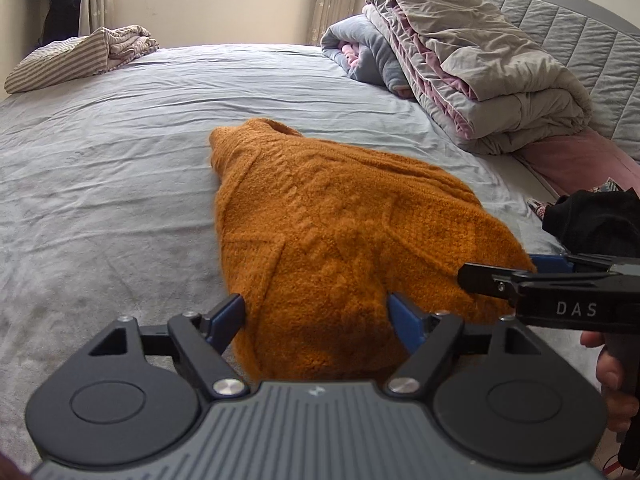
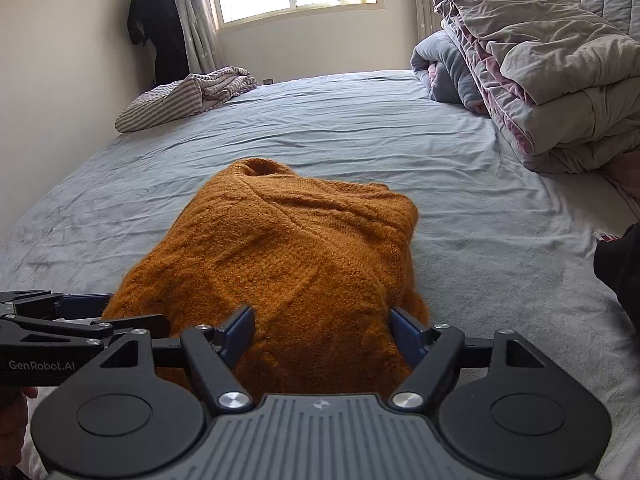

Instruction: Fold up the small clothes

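An orange knitted sweater (image 1: 328, 220) (image 2: 288, 248) lies folded in a bundle on the grey bed sheet (image 1: 100, 180) (image 2: 480, 220), collar end away from me. My left gripper (image 1: 315, 300) straddles its near left edge, the blue fingers wide apart and the knit bulging loosely between them. My right gripper (image 2: 321, 313) stands the same way over the near right edge, with cloth between its spread fingers. Each shows in the other's view: the right gripper (image 1: 500, 270) comes in from the right, the left gripper (image 2: 132, 312) from the left. A hand holds each handle.
Folded grey and pink quilts (image 1: 480, 72) (image 2: 540, 80) are stacked at the back right against a quilted headboard (image 1: 580, 40). A striped pillow and bedding (image 1: 68, 60) (image 2: 180, 96) lie at the far left. A black garment (image 1: 596, 220) (image 2: 620, 264) sits at the right edge.
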The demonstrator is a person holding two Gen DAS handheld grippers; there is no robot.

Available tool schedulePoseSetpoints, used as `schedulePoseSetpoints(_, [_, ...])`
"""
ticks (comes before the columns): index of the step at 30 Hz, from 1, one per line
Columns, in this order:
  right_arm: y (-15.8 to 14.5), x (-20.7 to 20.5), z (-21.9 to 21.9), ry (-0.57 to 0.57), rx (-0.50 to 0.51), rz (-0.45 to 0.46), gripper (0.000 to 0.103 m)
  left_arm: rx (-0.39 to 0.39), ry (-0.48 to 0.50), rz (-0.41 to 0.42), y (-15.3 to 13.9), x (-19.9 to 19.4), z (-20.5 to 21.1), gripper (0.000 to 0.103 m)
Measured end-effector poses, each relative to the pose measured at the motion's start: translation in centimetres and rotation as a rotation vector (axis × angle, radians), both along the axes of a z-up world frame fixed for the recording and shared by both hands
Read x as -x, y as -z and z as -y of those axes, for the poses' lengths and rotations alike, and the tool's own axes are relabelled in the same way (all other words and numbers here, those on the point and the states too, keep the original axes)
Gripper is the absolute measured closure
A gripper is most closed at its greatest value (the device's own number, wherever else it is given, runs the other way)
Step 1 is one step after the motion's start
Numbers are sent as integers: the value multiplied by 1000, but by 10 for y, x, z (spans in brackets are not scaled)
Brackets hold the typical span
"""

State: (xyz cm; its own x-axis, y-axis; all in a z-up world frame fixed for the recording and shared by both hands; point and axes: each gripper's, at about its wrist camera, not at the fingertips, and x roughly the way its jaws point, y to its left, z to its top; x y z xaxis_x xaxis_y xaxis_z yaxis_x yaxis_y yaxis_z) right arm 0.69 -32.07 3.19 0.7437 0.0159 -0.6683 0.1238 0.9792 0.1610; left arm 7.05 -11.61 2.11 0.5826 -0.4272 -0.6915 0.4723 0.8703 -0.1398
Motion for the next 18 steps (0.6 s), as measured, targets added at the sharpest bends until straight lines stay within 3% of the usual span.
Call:
schedulePoseSetpoints(5, [1,13,-6,6,22,-27,23,18,-10,-57,3,6,-10,24])
schedulePoseSetpoints(9, [-2,24,-11,27,38,-60,21,-17,-23,-115,9,18,-15,23])
schedulePoseSetpoints(18, [-15,42,-32,55,119,-43,10,25,-154,-133,8,36,-44,8])
